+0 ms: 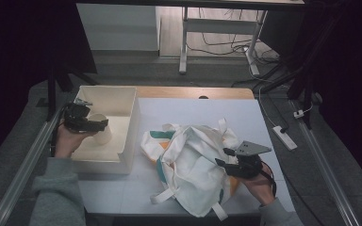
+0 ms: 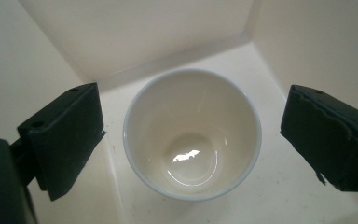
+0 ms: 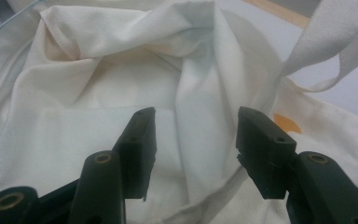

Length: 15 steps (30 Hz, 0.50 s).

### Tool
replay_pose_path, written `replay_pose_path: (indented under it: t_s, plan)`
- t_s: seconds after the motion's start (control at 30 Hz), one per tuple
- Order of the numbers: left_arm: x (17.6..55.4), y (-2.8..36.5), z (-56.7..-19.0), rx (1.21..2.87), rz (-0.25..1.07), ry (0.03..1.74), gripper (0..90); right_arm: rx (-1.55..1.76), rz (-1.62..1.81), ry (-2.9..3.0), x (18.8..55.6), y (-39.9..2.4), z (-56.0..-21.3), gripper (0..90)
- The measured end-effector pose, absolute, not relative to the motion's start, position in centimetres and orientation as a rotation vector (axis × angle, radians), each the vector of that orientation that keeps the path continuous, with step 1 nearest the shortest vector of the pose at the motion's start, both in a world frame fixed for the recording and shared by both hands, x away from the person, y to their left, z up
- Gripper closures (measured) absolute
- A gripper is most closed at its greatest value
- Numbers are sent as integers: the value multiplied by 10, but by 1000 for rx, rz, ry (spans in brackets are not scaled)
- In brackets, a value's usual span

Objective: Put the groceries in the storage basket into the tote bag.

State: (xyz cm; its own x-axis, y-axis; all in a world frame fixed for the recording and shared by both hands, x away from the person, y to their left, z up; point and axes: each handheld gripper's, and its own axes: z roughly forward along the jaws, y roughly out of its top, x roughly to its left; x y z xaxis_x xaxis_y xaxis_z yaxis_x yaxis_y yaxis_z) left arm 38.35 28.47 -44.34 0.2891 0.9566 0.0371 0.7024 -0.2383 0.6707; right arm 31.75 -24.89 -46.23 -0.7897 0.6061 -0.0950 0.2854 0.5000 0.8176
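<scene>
Left tool (image 2: 191, 140) straddles the cup (image 2: 192, 135), pads apart.

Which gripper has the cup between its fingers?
The left gripper: the white cup stands between its open fingers in the box; the right gripper straddles bag cloth.

Dim room, dark edges, cup (image 2: 192, 135) glare

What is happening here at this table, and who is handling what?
A person works with a gripper in each hand. The left gripper is in a cream box, its jaws open on either side of a white cup standing upright on the box floor, not touching it. The right gripper is over a crumpled white cloth bag on the table, jaws apart with a fold of fabric between them.
</scene>
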Motion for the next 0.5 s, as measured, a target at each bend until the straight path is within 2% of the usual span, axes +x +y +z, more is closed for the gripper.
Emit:
replay_pose_path:
  t_s: [0.5]
  plan:
    - [392,277,-451,2085,639,1528,104,731,1184,2390,317,-245,-464,486]
